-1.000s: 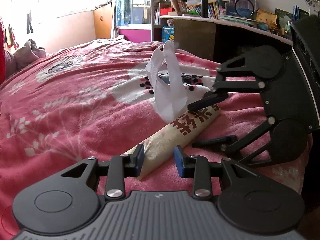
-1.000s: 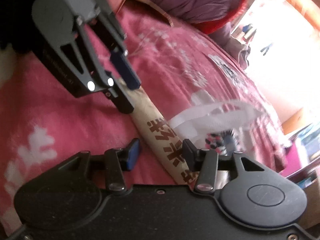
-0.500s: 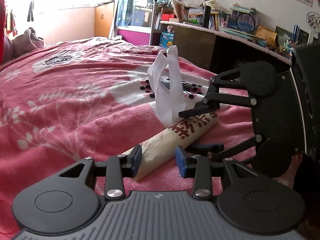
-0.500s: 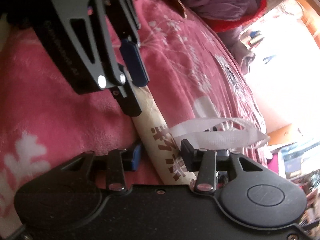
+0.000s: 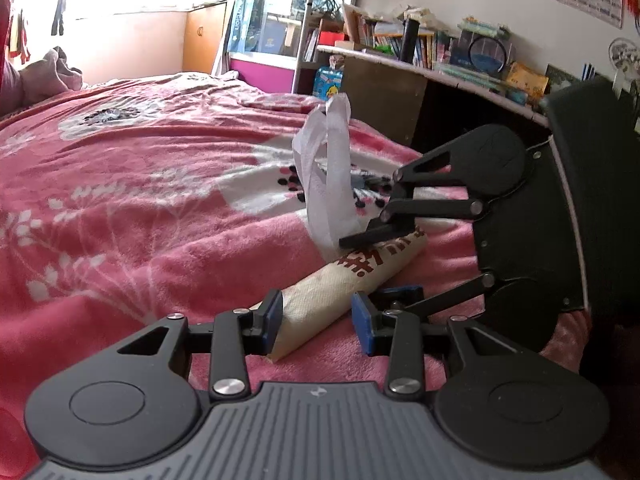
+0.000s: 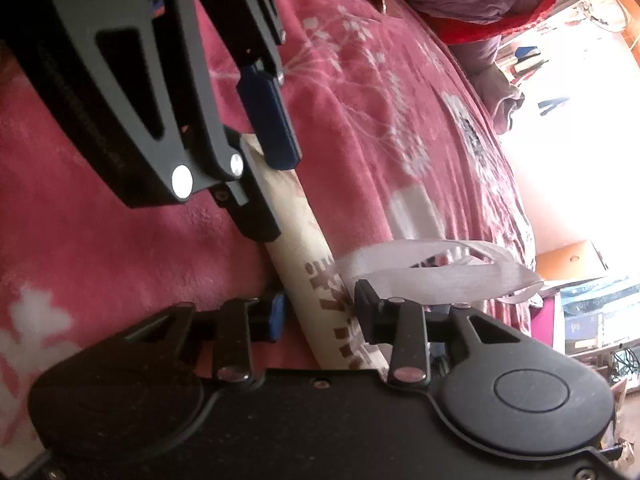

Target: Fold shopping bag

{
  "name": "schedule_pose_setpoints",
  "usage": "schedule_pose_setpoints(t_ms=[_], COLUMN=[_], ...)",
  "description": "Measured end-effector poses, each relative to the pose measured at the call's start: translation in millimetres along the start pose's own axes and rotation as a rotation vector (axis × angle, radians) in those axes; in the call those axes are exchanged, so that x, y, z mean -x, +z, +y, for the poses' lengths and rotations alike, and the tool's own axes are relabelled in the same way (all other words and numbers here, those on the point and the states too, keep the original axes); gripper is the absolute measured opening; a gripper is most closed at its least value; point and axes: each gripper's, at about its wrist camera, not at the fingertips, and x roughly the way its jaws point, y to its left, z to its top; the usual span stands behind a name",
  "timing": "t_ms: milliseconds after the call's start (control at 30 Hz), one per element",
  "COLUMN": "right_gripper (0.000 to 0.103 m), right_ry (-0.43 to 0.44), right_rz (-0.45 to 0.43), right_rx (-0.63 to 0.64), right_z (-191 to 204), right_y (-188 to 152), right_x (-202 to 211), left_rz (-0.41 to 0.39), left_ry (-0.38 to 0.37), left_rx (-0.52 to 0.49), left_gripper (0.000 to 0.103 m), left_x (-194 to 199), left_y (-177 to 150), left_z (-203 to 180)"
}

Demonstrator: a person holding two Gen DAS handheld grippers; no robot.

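Rolled beige shopping bag (image 5: 352, 280), white handles upright

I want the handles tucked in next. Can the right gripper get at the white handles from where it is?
Probably yes. The white handles stand free just past the right gripper, nothing between. But its jaws are closing around the rolled bag, so it must let go first.

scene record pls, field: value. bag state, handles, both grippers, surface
bag: shopping bag rolled into a narrow beige tube with red print, lying on the blanket
handles: white handles sticking up from the printed end
left gripper: left gripper straddles the plain end; one pad touches, other shows a gap
right gripper: right gripper closing around the printed end, bag between its fingers
surface: pink floral blanket
background: cluttered bookshelf
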Motion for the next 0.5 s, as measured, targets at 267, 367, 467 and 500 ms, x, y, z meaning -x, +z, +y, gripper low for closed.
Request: schedule_pose_setpoints(t_ms=[267,367,467,500], right_gripper=[0.028,0.027,0.027,0.027], right_ry=[0.078,0.124,0.173,0.224], right_rz=[-0.137,-0.251,-0.353,-0.430], right_rx=[-0.431,-0.715,-0.909,-1.035], right_z=[-38,-50,-51,-49], right_y=[-35,-63,-88,-107], right_x=[25,43,57,60], left_rz=[-0.245,-0.334,-0.406,-0.414], left_ry=[0.031,0.050,0.045,0.035], left_rx=[0.201,0.260,0.394,0.452], left_gripper=[0.037,0.040,0.063,0.065], left_x=[73,88,94,94], left_y=[-13,-22,-33,-37], left_z=[33,40,51,56])
